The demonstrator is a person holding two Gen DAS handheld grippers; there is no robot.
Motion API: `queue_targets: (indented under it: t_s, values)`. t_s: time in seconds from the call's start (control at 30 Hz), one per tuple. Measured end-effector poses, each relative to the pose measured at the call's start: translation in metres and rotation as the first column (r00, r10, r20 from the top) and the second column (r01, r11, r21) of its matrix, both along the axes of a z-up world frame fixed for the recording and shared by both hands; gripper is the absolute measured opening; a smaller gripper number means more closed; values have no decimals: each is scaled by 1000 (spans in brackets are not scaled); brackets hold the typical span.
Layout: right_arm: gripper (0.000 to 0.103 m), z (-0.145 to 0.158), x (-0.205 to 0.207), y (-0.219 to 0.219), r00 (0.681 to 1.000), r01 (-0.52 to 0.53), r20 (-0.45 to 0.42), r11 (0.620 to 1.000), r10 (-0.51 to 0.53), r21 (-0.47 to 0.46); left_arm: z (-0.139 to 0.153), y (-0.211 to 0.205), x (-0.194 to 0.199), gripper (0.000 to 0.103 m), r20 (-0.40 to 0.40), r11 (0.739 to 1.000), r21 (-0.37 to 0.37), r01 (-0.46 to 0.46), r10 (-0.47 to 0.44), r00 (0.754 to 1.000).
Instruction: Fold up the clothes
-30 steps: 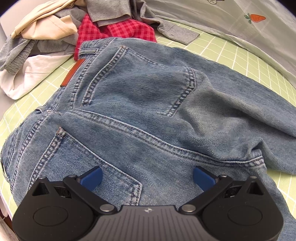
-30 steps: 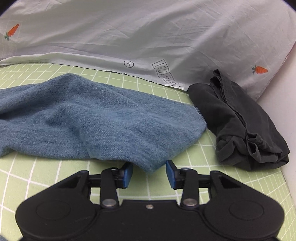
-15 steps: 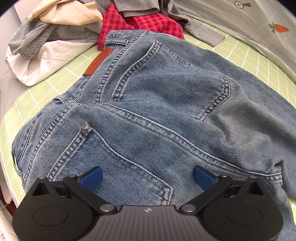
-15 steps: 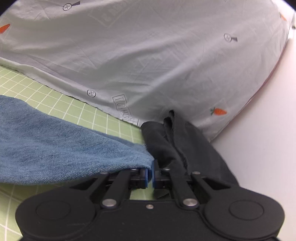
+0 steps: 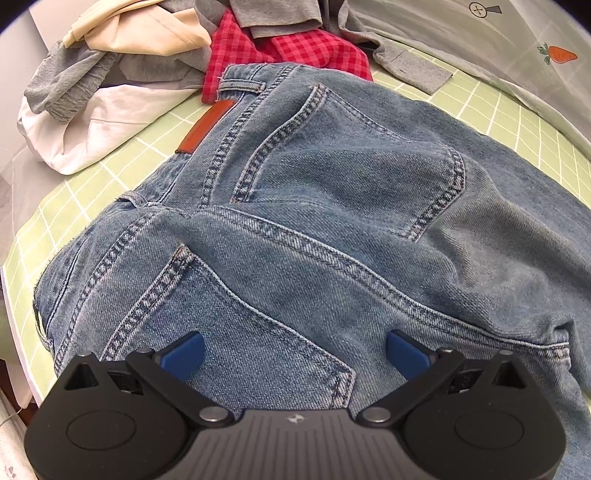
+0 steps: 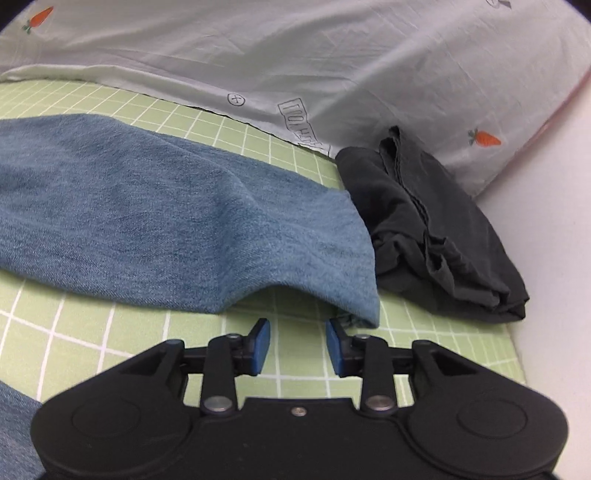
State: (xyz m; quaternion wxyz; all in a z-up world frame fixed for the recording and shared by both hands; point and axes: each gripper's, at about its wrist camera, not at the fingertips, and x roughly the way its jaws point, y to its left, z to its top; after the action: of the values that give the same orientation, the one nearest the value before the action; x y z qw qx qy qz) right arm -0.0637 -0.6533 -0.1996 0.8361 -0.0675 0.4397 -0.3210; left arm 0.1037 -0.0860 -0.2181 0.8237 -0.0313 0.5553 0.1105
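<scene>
**Jeans spread on the checked bed, both hand-held grippers released**

The jeans (image 5: 332,192) lie seat-up on the green checked bed sheet (image 5: 509,110), back pockets and a brown waistband patch (image 5: 205,127) facing the left wrist view. Their lower part runs out of that picture at the bottom and right, and the black body of the left hand-held gripper (image 5: 294,354) covers the nearest denim. This gripper is released, its blue pads wide apart over the lower back pocket; whether the pads touch the cloth cannot be told.

Behind the waistband sits a heap of clothes: a red checked garment (image 5: 288,48), grey garments (image 5: 92,77), a cream piece (image 5: 147,33) and a white one (image 5: 103,122). They overlap so much that their shapes are hard to make out, and the heap is cut off at the top edge.

In the right wrist view a jeans leg (image 6: 166,214) lies flat across the sheet, its hem end humped up just ahead of the right hand-held gripper (image 6: 297,347). That gripper is also released, jaws parted with nothing between them, the hem just beyond the right pad. A folded black garment (image 6: 436,229) rests just beside the hem, against a pale carrot-print quilt (image 6: 332,55).
</scene>
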Motion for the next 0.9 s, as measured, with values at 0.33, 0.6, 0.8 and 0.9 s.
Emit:
queue_targets:
  t_s: [0.33,0.6,0.8,0.9]
  values:
    - [59,-8,-20,19,997,78,16,991,-80,107,1,14,-10,103,8,1000,20,-10,10,1000]
    - [78,-5,-22,46,998,57,23,990,-61,131,0,20,-13,103,13,1000,10,16,-17,1000]
    - [84,-6,-41,58,994,86,52,980,-96,178,-1,23,-17,103,24,999,32,43,-43,999]
    - [88,-6,-48,58,988,121,68,967,-139,225,0,27,-19,103,24,998,35,45,-46,999]
